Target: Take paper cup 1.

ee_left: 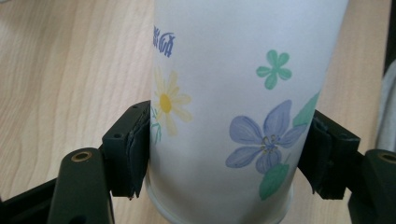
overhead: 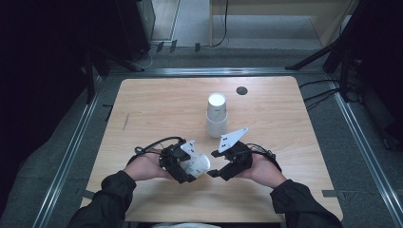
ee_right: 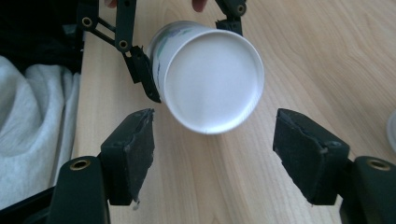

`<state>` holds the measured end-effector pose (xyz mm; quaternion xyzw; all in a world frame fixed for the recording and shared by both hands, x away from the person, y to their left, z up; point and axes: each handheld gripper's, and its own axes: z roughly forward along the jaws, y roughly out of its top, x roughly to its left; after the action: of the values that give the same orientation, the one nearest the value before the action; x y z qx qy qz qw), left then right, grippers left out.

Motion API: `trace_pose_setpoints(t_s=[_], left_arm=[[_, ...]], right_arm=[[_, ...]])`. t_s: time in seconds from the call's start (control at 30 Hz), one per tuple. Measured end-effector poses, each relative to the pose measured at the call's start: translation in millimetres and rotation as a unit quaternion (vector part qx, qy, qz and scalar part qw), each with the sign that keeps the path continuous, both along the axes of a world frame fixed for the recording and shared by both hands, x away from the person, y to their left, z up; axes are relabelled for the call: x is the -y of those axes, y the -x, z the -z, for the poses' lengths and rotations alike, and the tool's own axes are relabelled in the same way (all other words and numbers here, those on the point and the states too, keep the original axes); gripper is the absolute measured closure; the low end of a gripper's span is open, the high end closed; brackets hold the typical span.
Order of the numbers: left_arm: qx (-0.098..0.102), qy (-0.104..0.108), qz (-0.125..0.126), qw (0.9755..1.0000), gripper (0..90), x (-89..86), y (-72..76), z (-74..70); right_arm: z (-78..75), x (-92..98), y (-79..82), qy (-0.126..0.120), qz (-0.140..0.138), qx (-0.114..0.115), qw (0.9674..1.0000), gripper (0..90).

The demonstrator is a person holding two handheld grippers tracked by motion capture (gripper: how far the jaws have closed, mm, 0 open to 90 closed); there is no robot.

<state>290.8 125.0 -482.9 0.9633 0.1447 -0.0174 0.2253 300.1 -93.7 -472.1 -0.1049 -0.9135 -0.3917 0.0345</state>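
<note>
Holding one flowered paper cup (ee_left: 224, 116) sideways above the table (overhead: 157, 109), we risk crushing or dropping it.

Our left gripper (overhead: 186, 167) is clenched on the cup's wall, its pads pressing both sides near the rim end, with the closed base pointing at our right gripper (ee_right: 212, 144), whose jaws stand apart with nothing between them. If we squeeze harder the thin paper could buckle; if the right jaws close off-centre they may knock the cup loose. A stack of cups (overhead: 216, 114) stands upright farther back, well apart.
</note>
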Motion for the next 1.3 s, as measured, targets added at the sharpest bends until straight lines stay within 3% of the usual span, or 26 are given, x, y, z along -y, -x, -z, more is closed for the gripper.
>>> trace_pose_setpoints(t_s=[0.6, 0.83, 0.9, 0.93, 1.07, 1.3], left_arm=[[0.006, 0.001, 0.043, 0.9991, 27.3, 14.8, 14.0, -1.0], [0.005, 0.009, 0.047, 0.9988, 27.2, 13.7, 13.9, -2.0], [0.009, 0.010, 0.045, 0.9989, 26.6, 13.7, 13.8, -2.1], [0.021, 0.012, 0.043, 0.9988, 23.1, 13.6, 14.0, -2.8], [0.022, 0.022, 0.037, 0.9988, 13.3, 11.6, 12.2, -5.1], [0.018, 0.063, 0.003, 0.9979, 12.3, -1.4, 4.3, -10.2]], right_arm=[[4.1, -18.3, 10.2, 0.008, -0.054, 0.012, 0.9984, 27.7], [4.5, -22.3, 12.3, 0.016, -0.069, 0.015, 0.9973, 34.1], [4.0, -22.5, 12.3, 0.016, -0.070, 0.017, 0.9973, 34.1], [2.7, -22.4, 12.7, 0.016, -0.067, 0.025, 0.9973, 34.1], [-0.2, -19.1, 11.0, 0.012, -0.061, 0.026, 0.9977, 34.1], [-9.3, -4.4, 4.1, -0.009, -0.041, 0.026, 0.9988, 34.1]])
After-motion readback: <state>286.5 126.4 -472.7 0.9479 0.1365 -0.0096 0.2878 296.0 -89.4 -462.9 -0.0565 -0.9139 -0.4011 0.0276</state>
